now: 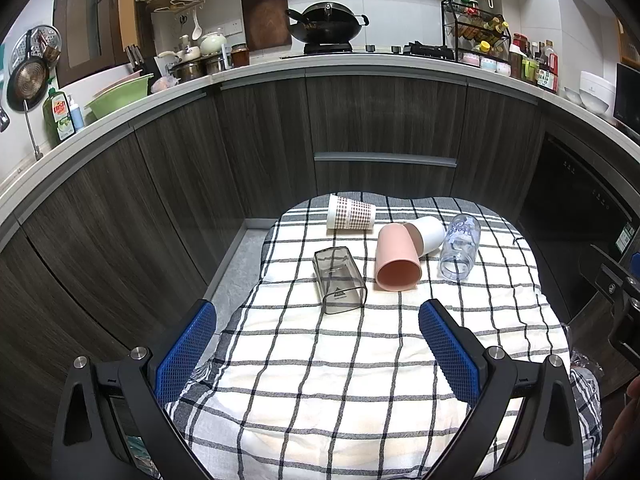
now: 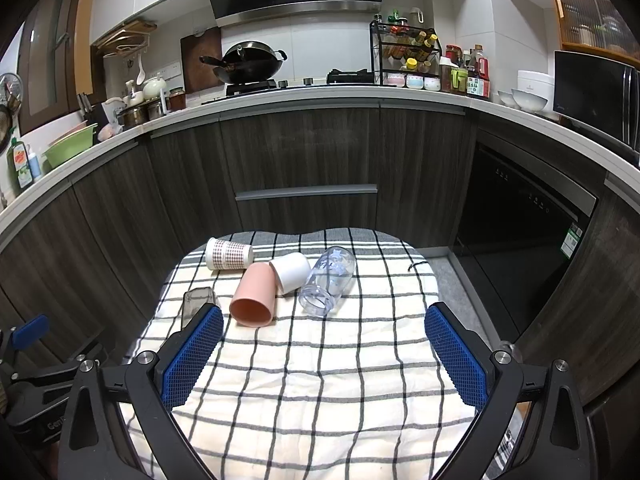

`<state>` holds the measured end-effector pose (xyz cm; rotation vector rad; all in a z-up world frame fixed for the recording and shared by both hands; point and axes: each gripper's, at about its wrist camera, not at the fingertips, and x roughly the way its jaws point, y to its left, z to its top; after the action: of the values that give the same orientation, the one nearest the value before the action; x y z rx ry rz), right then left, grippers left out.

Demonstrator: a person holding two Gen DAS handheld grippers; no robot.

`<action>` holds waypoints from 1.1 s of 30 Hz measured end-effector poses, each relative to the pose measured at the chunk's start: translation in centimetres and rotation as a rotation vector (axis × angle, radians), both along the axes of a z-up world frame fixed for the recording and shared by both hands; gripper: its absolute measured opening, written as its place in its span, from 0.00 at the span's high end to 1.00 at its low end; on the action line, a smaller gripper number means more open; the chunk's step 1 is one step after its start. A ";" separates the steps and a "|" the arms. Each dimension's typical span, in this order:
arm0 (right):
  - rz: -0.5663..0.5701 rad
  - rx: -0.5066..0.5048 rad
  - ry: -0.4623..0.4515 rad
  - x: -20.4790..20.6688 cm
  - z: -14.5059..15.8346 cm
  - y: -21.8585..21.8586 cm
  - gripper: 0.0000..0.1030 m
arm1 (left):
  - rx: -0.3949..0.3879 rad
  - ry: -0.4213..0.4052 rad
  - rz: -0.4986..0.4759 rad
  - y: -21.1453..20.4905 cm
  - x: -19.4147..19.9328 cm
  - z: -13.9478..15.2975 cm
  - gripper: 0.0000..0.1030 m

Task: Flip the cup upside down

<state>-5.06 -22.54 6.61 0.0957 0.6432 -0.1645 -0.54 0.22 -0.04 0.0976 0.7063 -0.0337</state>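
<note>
Several cups lie on their sides on a checked cloth (image 1: 320, 360) (image 2: 320, 380). A smoky square cup (image 1: 339, 280) (image 2: 194, 304) lies nearest the left gripper. A pink cup (image 1: 397, 260) (image 2: 254, 296) lies mouth toward me, touching a white cup (image 1: 428, 234) (image 2: 292, 271). A clear glass cup (image 1: 459, 246) (image 2: 328, 280) lies right of them. A brown-patterned paper cup (image 1: 350, 213) (image 2: 229, 255) lies at the back. My left gripper (image 1: 318, 312) is open and empty before the smoky cup. My right gripper (image 2: 324, 316) is open and empty before the pink and clear cups.
Dark wood cabinets (image 1: 384, 128) and a curved white countertop (image 2: 320, 94) stand behind the cloth-covered table. A dishwasher front (image 2: 520, 232) is at the right. Grey floor (image 1: 236, 264) shows left of the table. The left gripper's body (image 2: 36, 360) shows at the right view's lower left.
</note>
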 end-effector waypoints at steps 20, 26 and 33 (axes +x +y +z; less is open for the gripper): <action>0.021 0.017 0.031 3.4 -1.3 -0.5 0.02 | 0.010 -0.012 0.032 0.2 2.8 -0.9 0.00; 0.059 0.020 0.040 6.5 -1.3 0.1 0.02 | 0.005 -0.026 0.064 1.0 5.2 -0.7 0.00; 0.134 0.010 0.102 11.7 -2.2 1.6 0.02 | 0.003 -0.034 0.136 1.9 8.2 -0.9 0.00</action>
<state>6.59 -20.97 4.42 0.0540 0.7504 -0.0366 7.61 2.12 -0.98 0.0525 0.6775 0.0984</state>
